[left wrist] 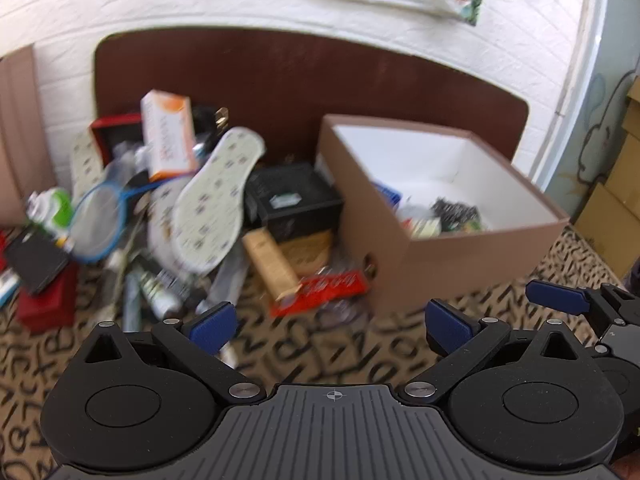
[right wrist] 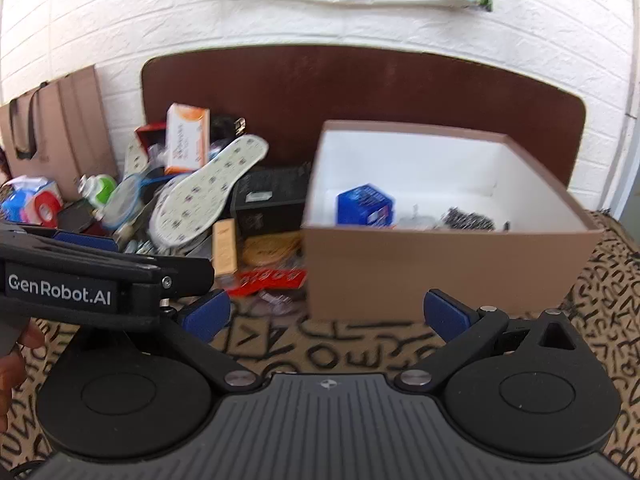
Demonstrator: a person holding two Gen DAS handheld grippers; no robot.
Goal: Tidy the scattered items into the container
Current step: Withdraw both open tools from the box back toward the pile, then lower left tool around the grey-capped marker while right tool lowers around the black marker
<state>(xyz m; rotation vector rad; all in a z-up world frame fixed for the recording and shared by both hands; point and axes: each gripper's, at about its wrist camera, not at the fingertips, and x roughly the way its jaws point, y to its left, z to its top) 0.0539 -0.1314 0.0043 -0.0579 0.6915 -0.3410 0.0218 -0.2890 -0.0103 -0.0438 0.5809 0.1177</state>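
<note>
Red wrapper [left wrist: 320,290]: lies flat at 12 o'clock off the left gripper [left wrist: 332,326], apparently long axis crosswise, touching the box [left wrist: 460,264] base; right gripper [right wrist: 326,314] sits farther; both grippers spread wide, nothing held.

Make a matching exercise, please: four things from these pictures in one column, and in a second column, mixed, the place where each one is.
Things:
1. blue box
2. red wrapper
3. white insole
4. paper bag

Places:
A. leaning against the white brick wall, left of the pile
B. on top of the pile, slanted
C. inside the cardboard box
D. flat on the patterned cloth, at the front left corner of the cardboard box

Pairs: 1-C, 2-D, 3-B, 4-A
</note>
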